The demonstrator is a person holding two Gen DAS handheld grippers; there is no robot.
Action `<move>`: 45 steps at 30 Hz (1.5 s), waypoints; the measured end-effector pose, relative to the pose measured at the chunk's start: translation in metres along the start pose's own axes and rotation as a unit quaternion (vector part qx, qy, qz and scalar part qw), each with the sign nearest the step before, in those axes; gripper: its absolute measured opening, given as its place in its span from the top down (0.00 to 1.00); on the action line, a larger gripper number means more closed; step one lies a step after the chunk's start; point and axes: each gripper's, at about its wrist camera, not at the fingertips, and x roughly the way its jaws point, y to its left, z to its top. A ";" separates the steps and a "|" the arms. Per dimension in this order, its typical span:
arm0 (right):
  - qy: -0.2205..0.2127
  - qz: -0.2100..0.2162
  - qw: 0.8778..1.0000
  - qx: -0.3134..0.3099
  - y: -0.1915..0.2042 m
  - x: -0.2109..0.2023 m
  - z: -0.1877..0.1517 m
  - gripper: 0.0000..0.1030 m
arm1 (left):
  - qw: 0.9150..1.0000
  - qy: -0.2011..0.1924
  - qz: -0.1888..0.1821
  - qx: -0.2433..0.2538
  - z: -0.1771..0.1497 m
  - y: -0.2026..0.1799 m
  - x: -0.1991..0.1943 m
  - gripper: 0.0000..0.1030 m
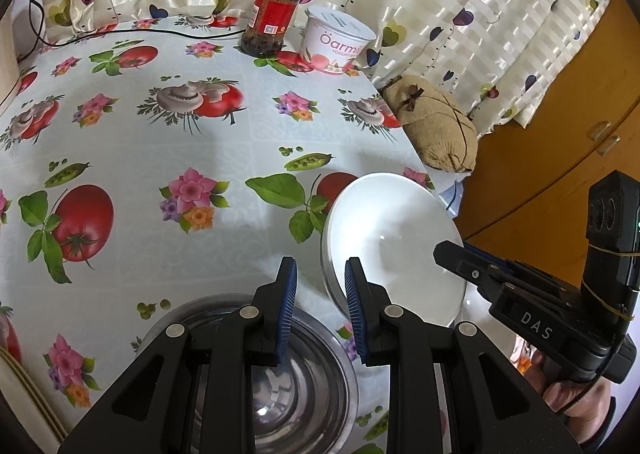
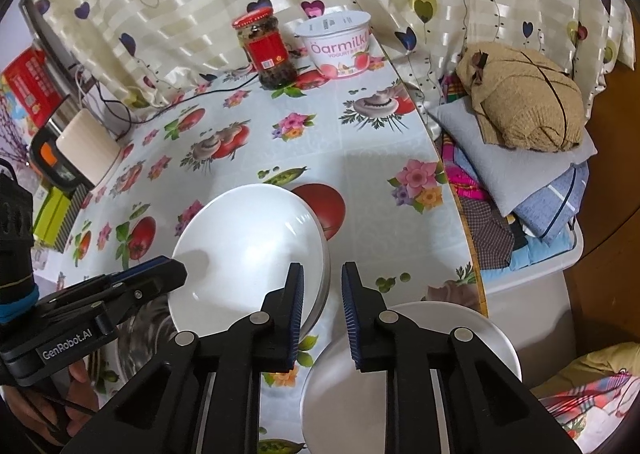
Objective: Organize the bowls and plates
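Note:
A white bowl [image 2: 244, 250] [image 1: 396, 242] sits tilted on the flowered tablecloth [image 1: 160, 142]. My right gripper [image 2: 322, 290] [image 1: 442, 252] has the bowl's near rim between its blue pads, one pad inside and one outside, and is shut on it. A steel bowl [image 1: 288, 394] [image 2: 140, 318] lies to the left of the white one. My left gripper [image 1: 320, 294] [image 2: 178, 274] hangs open over its far rim; I cannot tell if it touches the rim. A second white dish [image 2: 460, 338] lies under the right gripper, near the table's edge.
At the back stand a red-lidded jar [image 1: 272, 14] [image 2: 266, 50] and a yoghurt tub [image 1: 338, 40] [image 2: 340, 44], with a black cable [image 1: 132, 30] beside them. The table's right edge [image 2: 452, 182] drops to a pile of folded cloth [image 2: 520, 158]. A white roll [image 2: 86, 146] sits far left.

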 end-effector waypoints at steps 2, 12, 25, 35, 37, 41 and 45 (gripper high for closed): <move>0.002 0.000 1.000 0.000 0.000 0.002 0.000 0.84 | 1.000 0.000 0.000 0.003 0.000 -0.001 0.001 0.75; 0.004 0.004 1.000 -0.001 0.001 0.004 0.001 0.87 | 1.000 0.005 -0.002 0.012 -0.002 -0.004 0.004 0.75; 0.004 0.002 1.000 -0.002 0.002 0.004 0.001 0.88 | 1.000 0.003 0.002 0.028 -0.002 -0.011 0.004 0.80; 0.003 0.003 1.000 -0.002 0.002 0.004 0.002 0.88 | 1.000 -0.005 0.000 0.024 0.000 -0.009 -0.001 0.81; 0.001 0.004 1.000 -0.002 0.002 0.004 0.003 0.88 | 1.000 -0.008 0.000 0.024 0.002 -0.009 -0.002 0.81; -0.002 0.005 1.000 -0.002 0.004 0.002 0.005 0.88 | 1.000 -0.012 -0.001 0.022 0.003 -0.009 -0.005 0.81; -0.005 0.005 1.000 -0.001 0.006 -0.001 0.005 0.88 | 1.000 -0.016 -0.001 0.023 0.002 -0.009 -0.008 0.81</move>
